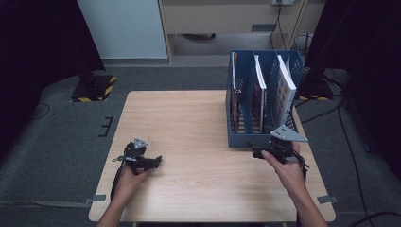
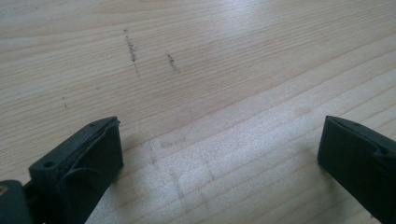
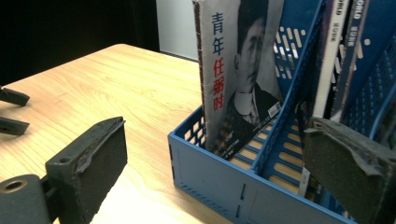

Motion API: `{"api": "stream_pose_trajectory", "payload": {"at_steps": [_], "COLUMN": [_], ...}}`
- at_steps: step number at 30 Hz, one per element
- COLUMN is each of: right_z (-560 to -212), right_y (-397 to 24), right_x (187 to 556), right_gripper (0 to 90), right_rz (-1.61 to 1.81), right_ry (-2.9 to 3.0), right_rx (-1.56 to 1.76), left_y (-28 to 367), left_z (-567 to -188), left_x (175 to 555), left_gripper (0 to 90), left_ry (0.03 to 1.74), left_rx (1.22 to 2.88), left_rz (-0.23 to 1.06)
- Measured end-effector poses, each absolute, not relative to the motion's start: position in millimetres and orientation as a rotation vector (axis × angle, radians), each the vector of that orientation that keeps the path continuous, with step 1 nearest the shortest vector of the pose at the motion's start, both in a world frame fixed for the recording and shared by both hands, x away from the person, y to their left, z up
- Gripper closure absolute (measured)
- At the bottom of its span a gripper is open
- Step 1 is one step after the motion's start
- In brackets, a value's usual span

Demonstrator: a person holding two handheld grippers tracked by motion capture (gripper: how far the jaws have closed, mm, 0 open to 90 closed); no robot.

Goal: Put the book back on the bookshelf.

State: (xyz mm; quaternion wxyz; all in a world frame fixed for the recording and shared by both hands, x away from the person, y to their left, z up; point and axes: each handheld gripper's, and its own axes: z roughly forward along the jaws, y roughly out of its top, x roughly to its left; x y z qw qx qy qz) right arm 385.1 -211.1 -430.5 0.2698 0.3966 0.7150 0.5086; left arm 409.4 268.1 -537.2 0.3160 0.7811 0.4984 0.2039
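Note:
A blue file rack (image 1: pixel 242 141) with three slots stands on the right side of the wooden table (image 1: pixel 189 123). Each slot holds an upright book or magazine: left (image 1: pixel 234 101), middle (image 1: pixel 259 87), right (image 1: pixel 284 87). My right gripper (image 1: pixel 257 152) sits just in front of the rack's near wall, open and holding nothing. In the right gripper view, my right gripper (image 3: pixel 217 126) faces the rack's front corner (image 3: pixel 210 172), where a book with a portrait cover (image 3: pixel 238 79) stands in the nearest slot. My left gripper (image 1: pixel 153 161) rests low at the table's front left, and its open jaws (image 2: pixel 219 126) frame bare wood.
More magazines (image 3: pixel 336 56) fill the further slots. The left gripper's jaws (image 3: pixel 11 109) show far off at the left edge of the right gripper view. Faint dark scuffs (image 2: pixel 133 49) mark the wood. Grey carpet, cables and dark stands surround the table.

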Motion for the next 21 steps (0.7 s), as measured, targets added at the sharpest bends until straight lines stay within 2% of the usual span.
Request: {"api": "stream_pose_trajectory", "payload": {"at_steps": [21], "right_z": [-426], "right_y": [-168], "right_x": [396], "right_gripper": [7.0], "right_rz": [1.397], "right_ry": [2.013], "right_rx": [1.021], "left_y": [268], "left_z": [-537], "left_x": [409], "left_gripper": [0.0], "left_ry": [1.313], "left_rx": [2.057], "left_rz": [0.538]}}
